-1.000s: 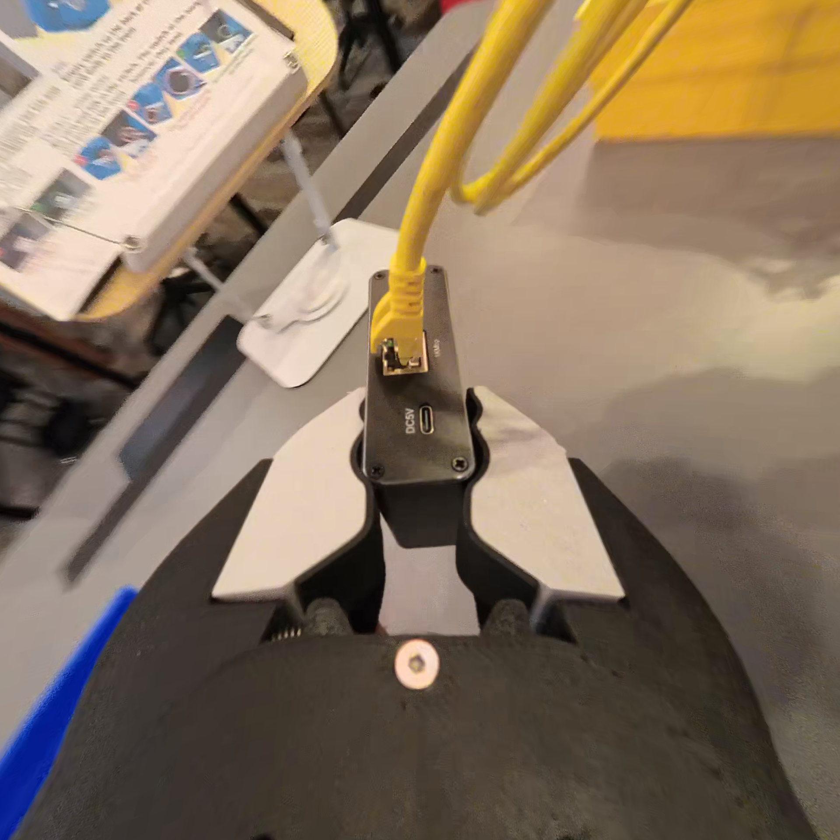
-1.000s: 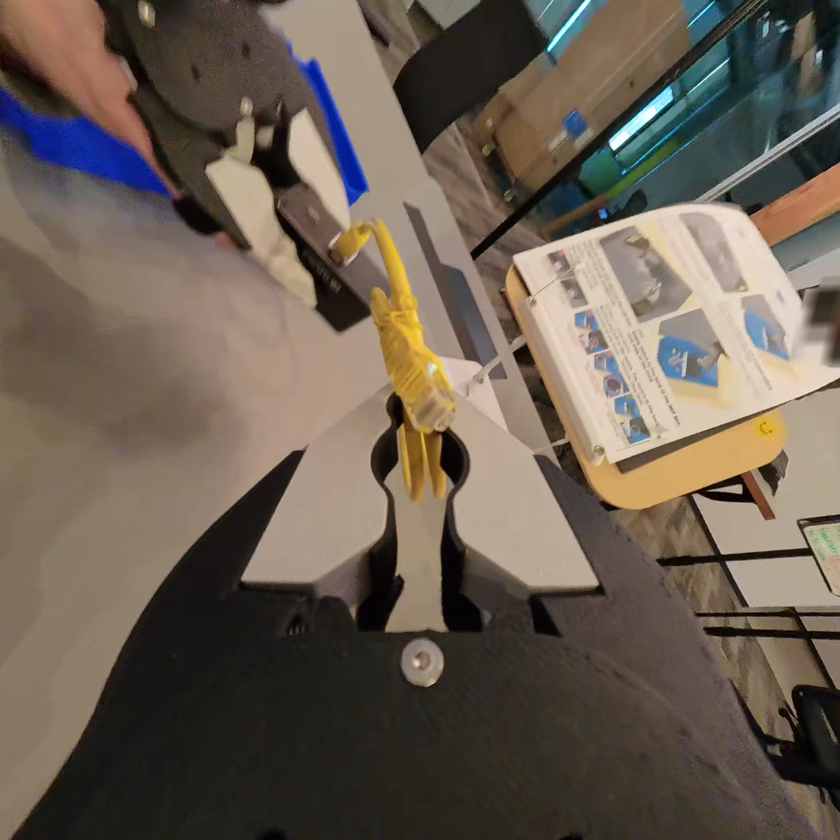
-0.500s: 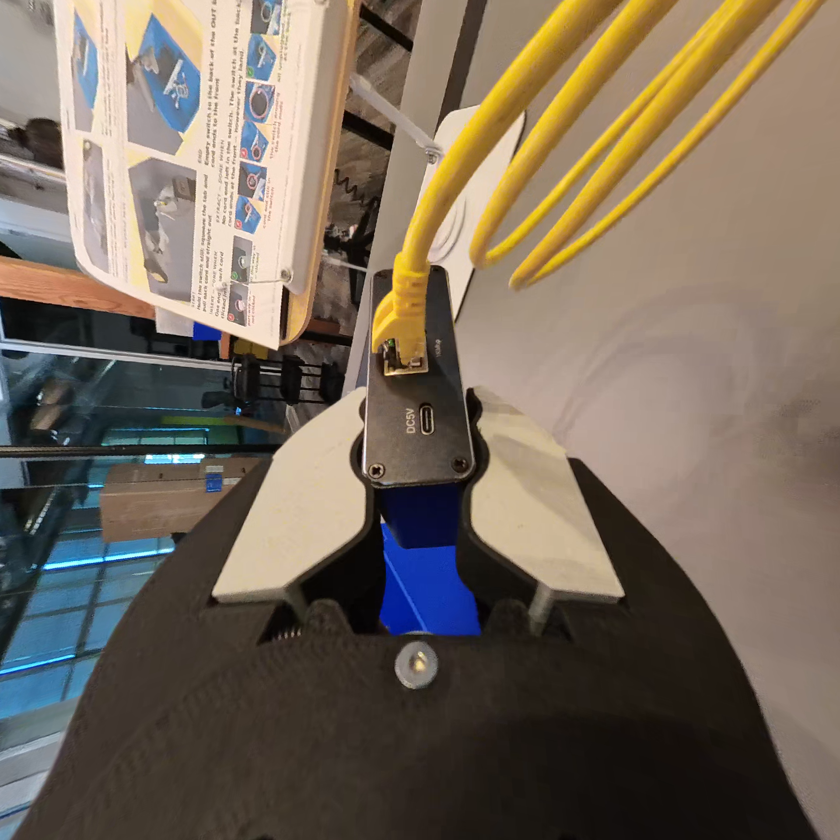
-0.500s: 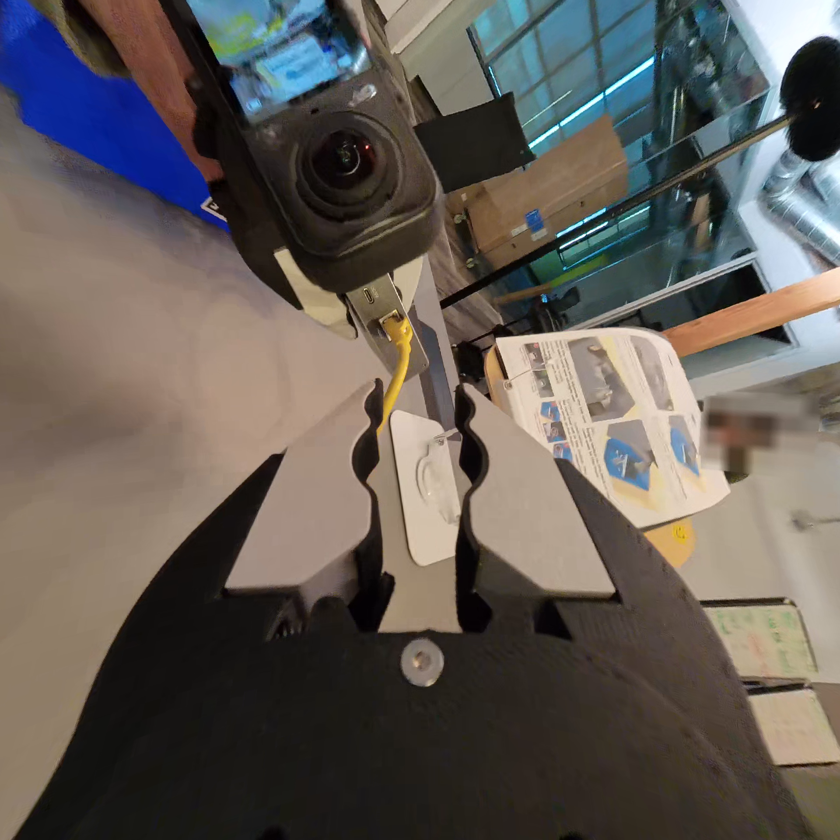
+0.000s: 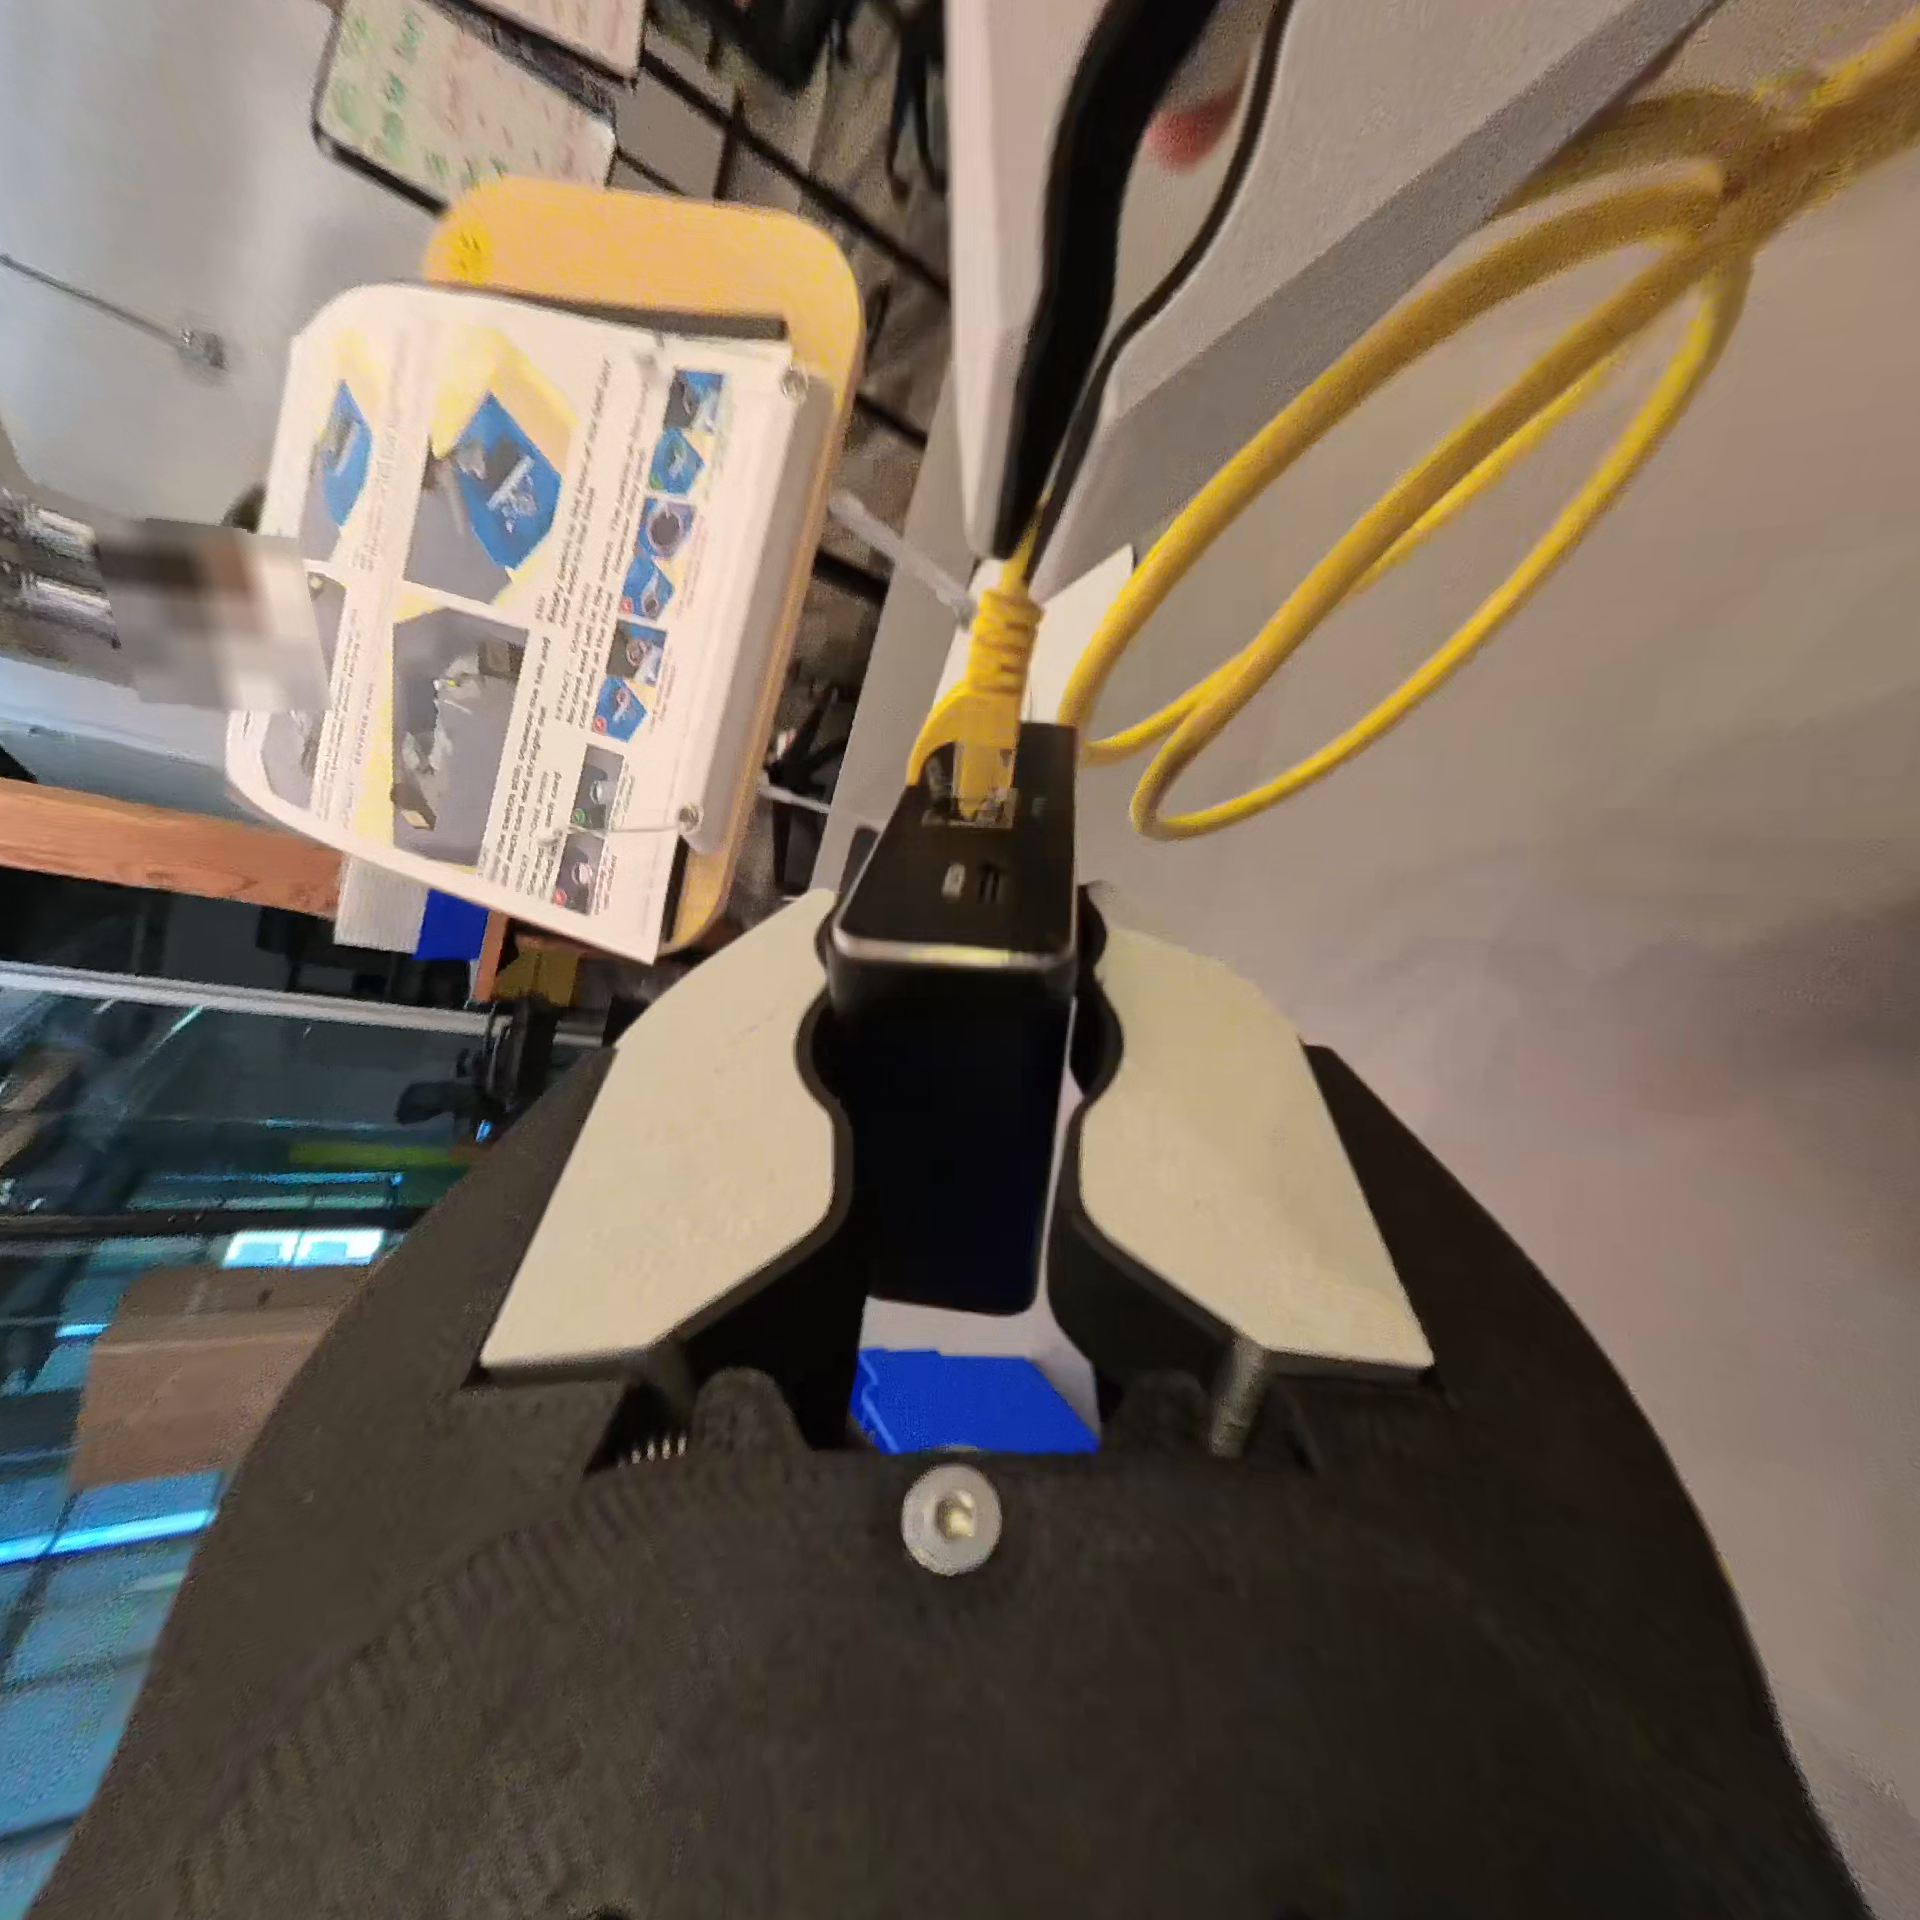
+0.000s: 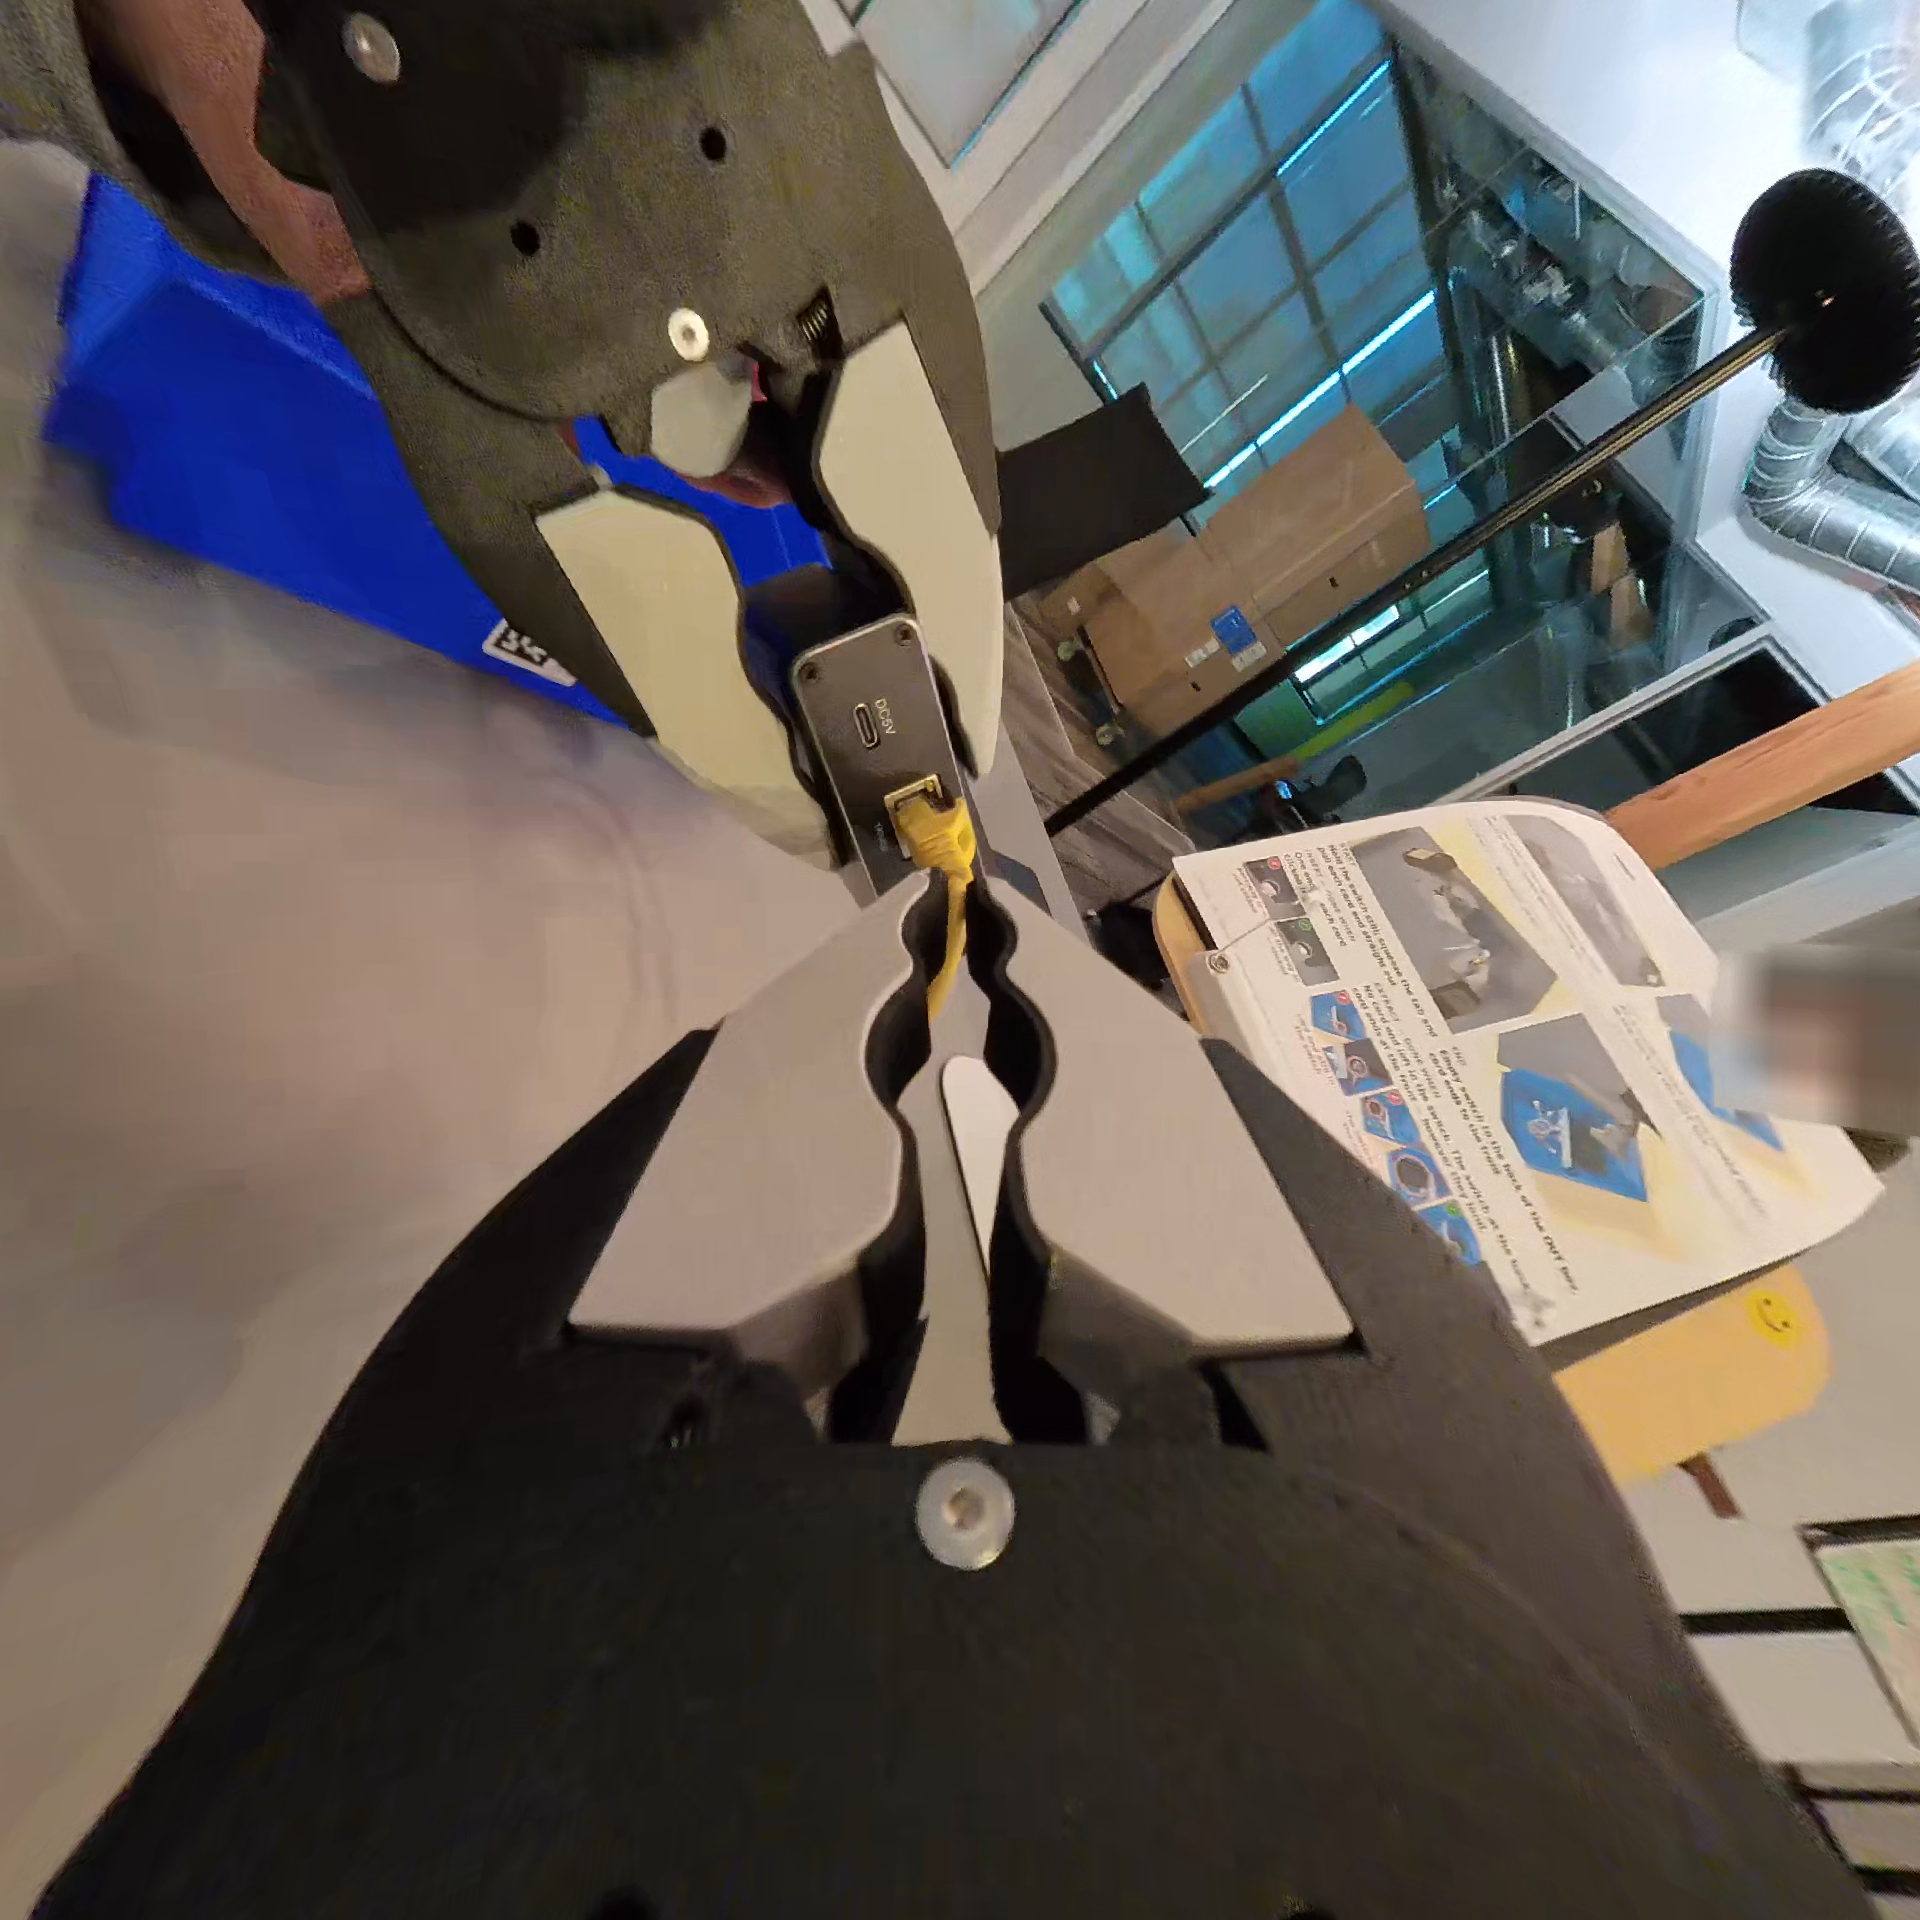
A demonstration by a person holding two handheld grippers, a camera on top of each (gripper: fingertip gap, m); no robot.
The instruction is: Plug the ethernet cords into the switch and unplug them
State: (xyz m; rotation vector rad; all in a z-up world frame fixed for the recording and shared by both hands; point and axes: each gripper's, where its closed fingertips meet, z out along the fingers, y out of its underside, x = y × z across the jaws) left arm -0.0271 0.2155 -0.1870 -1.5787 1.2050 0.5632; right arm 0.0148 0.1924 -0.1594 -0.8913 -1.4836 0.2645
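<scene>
My left gripper is shut on the black switch and holds it up off the grey table. A yellow ethernet plug sits in the switch's port, and its cord loops hang to the right. In the right wrist view the left gripper holds the switch with the plug in it. My right gripper is closed around the yellow cord just behind the plug. The right gripper also shows in the left wrist view, above the plug.
An instruction sheet on a wooden stand is beside the table edge, also in the right wrist view. A blue bin stands behind the left gripper. The stand's white base lies on the grey table. Across from one pair of fingers to the other is roughly 6 cm.
The right gripper let go of a loose yellow plug, opened, came up to the switch and closed on the cord behind the seated plug. The left gripper tilted the switch.
</scene>
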